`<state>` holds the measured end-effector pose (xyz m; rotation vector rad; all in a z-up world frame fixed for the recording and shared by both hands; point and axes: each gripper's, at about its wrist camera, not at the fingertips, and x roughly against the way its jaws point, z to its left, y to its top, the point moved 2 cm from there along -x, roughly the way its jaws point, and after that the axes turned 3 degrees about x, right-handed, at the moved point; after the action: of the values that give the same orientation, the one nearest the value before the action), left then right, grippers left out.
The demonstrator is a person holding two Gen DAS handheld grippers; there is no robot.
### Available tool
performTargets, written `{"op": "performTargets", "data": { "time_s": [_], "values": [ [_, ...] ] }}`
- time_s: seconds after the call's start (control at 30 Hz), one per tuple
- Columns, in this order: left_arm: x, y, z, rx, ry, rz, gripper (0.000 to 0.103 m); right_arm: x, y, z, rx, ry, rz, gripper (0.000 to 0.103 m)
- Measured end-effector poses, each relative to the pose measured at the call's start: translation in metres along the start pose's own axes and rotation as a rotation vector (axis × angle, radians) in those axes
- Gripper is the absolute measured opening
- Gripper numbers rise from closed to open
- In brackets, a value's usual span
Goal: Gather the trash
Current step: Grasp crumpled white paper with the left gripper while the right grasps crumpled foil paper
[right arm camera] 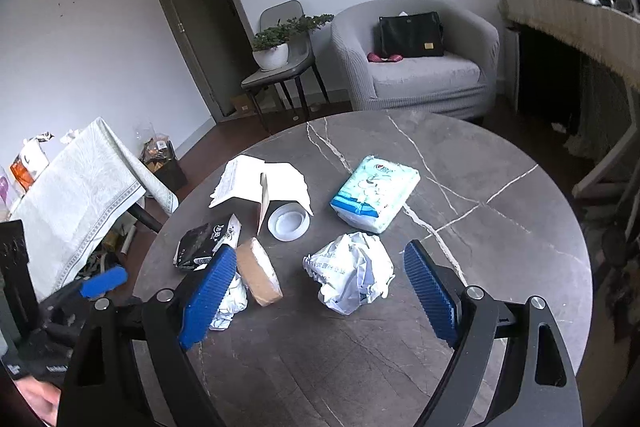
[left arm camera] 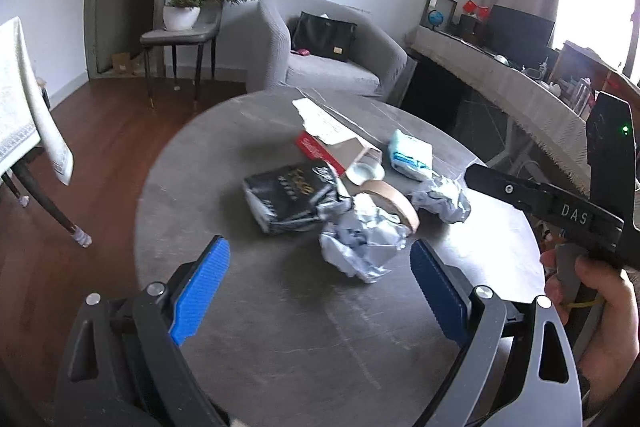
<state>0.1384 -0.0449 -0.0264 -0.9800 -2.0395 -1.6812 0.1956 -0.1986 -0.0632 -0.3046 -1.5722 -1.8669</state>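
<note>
Crumpled paper (right arm camera: 350,273), judged light and crushable, is framed by the wide-open right gripper (right arm camera: 320,293); mid-body grasp advised.

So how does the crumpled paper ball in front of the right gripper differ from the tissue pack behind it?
The crumpled paper ball is a creased, irregular white wad with faint print; the tissue pack is a smooth, flat-lying rectangle in blue-green wrap. The ball sits nearer, between the right gripper's open fingers; the pack lies farther back, clear of them. The ball looks like trash, the pack intact. Both rest on the grey marble table, neither held.
</note>
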Motion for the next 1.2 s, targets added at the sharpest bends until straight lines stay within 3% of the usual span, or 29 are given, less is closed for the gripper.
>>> {"op": "performTargets", "data": {
  "time_s": [0.43, 0.63, 0.7, 0.8, 1.2],
  "values": [
    [-0.038, 0.0, -0.019, 0.047, 0.006, 0.024, 0.092, -0.005, -0.008, -0.015, -0.026, -0.001, 0.036, 0.087],
    [-0.046, 0.003, -0.016, 0.059, 0.0, 0.036, 0.077, -0.007, -0.008, -0.018, -0.022, -0.009, 0.049, 0.087],
    [-0.046, 0.003, -0.015, 0.063, -0.006, 0.033, 0.065, -0.01, -0.009, -0.02, -0.022, -0.02, 0.058, 0.087],
    [-0.044, 0.006, -0.017, 0.048, -0.028, 0.031, 0.056, -0.012, -0.009, -0.022, -0.027, -0.028, 0.067, 0.087],
    [-0.026, 0.004, -0.01, 0.015, -0.035, 0.016, 0.049, -0.032, -0.007, -0.004, 0.039, -0.082, 0.116, 0.087]
  ]
}}
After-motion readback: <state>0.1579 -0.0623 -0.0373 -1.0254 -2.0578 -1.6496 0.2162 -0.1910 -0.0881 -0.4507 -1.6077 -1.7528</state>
